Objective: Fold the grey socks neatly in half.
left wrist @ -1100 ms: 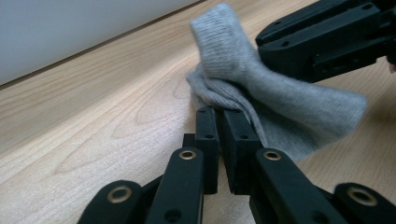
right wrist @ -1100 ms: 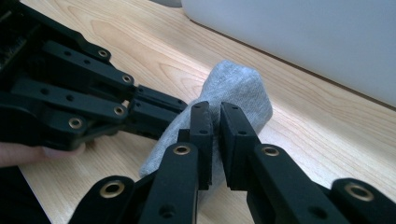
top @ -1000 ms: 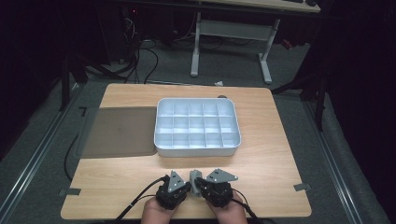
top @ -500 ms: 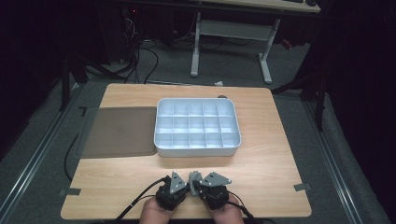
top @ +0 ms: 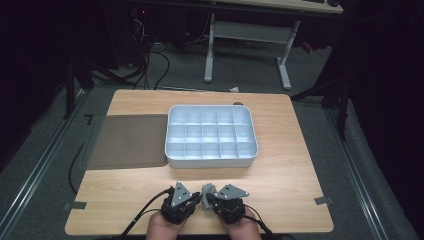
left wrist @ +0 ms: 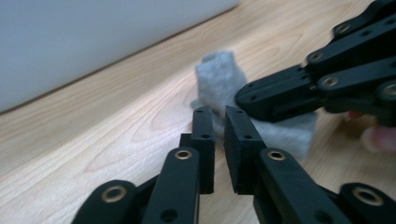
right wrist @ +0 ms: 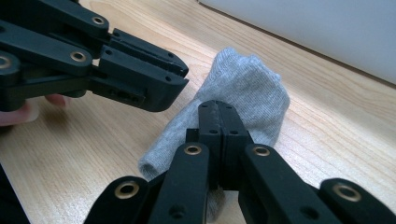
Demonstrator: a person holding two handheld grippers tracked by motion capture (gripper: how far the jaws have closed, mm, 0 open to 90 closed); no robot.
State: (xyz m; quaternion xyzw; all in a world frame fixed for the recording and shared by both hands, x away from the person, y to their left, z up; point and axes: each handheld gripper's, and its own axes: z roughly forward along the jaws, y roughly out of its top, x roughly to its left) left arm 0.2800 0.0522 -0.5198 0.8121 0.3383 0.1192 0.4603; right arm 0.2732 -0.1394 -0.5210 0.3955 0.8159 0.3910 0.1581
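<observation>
R claw pinched sock; L claw nearly shut, prob gripping it too. Next: carry to tray.

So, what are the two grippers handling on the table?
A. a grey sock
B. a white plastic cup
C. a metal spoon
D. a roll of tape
A: a grey sock lies on the wooden table between the left gripper and the right gripper.
</observation>
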